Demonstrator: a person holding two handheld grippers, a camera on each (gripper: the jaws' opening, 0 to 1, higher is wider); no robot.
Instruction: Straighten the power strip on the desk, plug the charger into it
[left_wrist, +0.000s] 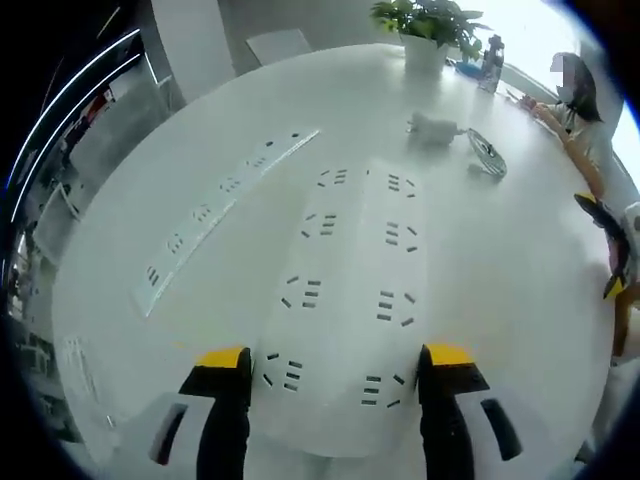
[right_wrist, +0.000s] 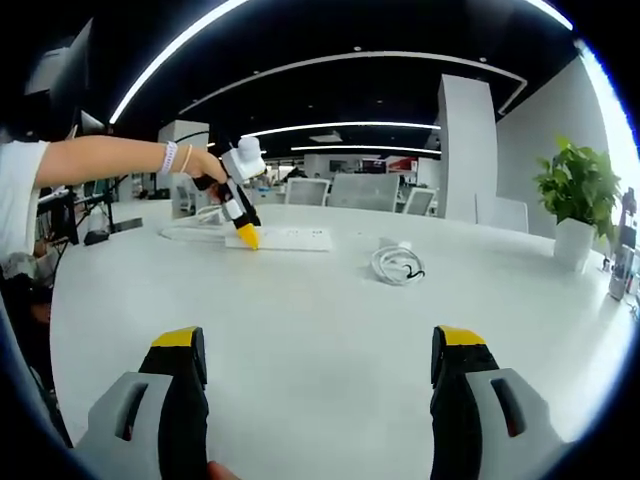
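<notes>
Starting stage: nothing of the task looks done; both claws are empty and the plug is not in any socket.
Left gripper (left_wrist: 335, 375): jaws wide, straddling the near end of the strip (left_wrist: 350, 290), one jaw on each side of it, no clamp yet; the right gripper view sees this gripper (right_wrist: 247, 236) from afar, tip down at the strip (right_wrist: 285, 238), held in a person's hand (right_wrist: 205, 165).
Strip: long, white, two rows of sockets, lying flat near the left edge of the desk (left_wrist: 500, 300); whether it lies straight to the desk edge I cannot tell, so I judge the straightening is the step in hand.
Second strip (left_wrist: 225, 195): a slimmer one lies just to the left of the first, apart from it, running slantwise toward the far edge.
Charger (left_wrist: 433, 128): white block with its coiled cable (left_wrist: 487, 153), well apart from the strip, toward the far right of the desk; the right gripper view shows the coil (right_wrist: 398, 265) mid-desk.
Right gripper (right_wrist: 320, 365): jaws wide, holding nothing, hovering over bare desk near its front edge, well short of the charger.
Left to do: square the strip, fetch the charger, plug it in.
Surface: round white desk, glossy.
Room: open office, dark ceiling with light strips, chairs (right_wrist: 365, 190) behind, potted plant (right_wrist: 580, 195) at the far right edge, a person seated there.
</notes>
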